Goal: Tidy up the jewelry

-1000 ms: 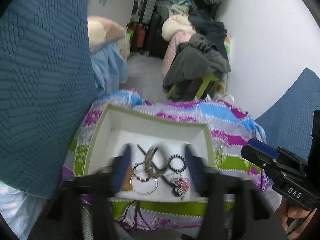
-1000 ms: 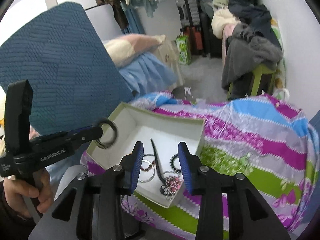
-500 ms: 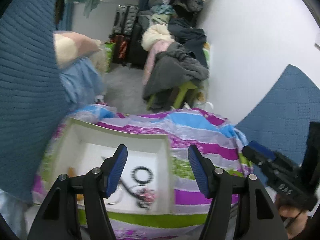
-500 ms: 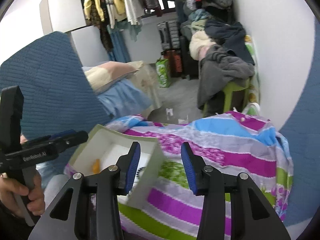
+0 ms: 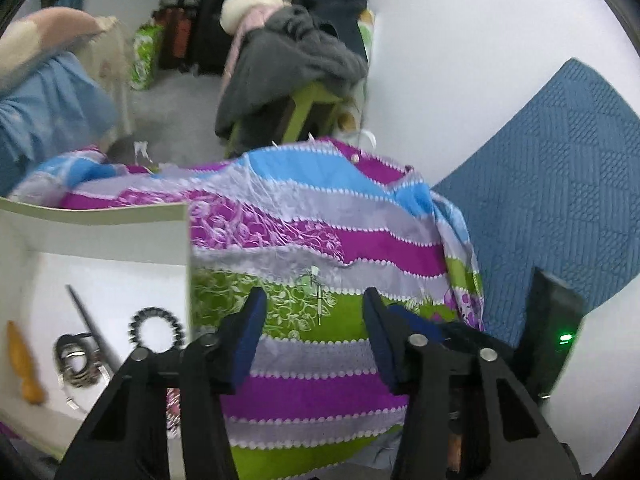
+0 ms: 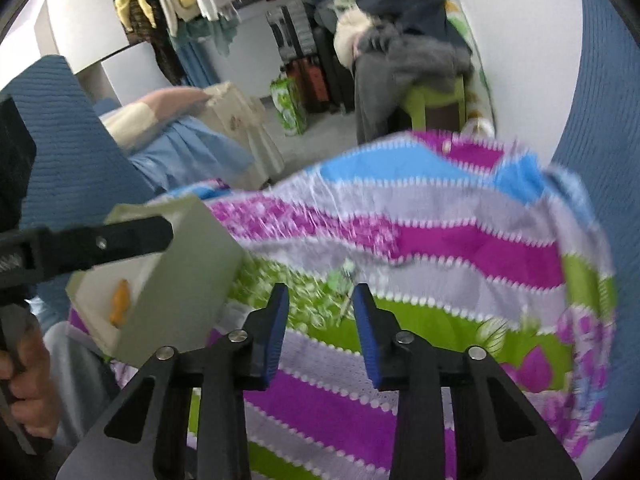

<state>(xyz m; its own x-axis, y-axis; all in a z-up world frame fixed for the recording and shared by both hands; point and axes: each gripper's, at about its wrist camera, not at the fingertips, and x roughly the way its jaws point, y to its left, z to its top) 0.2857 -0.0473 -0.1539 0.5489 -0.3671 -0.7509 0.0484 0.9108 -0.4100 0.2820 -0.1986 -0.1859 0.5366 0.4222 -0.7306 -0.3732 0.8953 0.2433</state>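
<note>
A white box [image 5: 120, 240] at the left holds jewelry: a black bead bracelet [image 5: 156, 330], a dark stick [image 5: 90, 326], rings [image 5: 76, 360] and an orange piece [image 5: 24, 364]. A small silver pendant [image 5: 316, 292] lies on the striped cloth [image 5: 320, 236] right of the box. My left gripper [image 5: 314, 300] is open and empty, just in front of the pendant. My right gripper [image 6: 320, 292] is open and empty, hovering close before the same pendant [image 6: 348, 276]. The box also shows in the right wrist view [image 6: 180, 280], with the left gripper's finger [image 6: 120, 240] over it.
Blue quilted cushions [image 5: 560, 168] flank the cloth-covered surface. Beyond the far edge are a floor, a green stool with piled clothes [image 5: 296, 64], suitcases and a pillow [image 6: 168, 108].
Both grippers have swung right, from over the box to over the striped cloth. The left gripper, which held a ring a second ago, is now empty and open.
</note>
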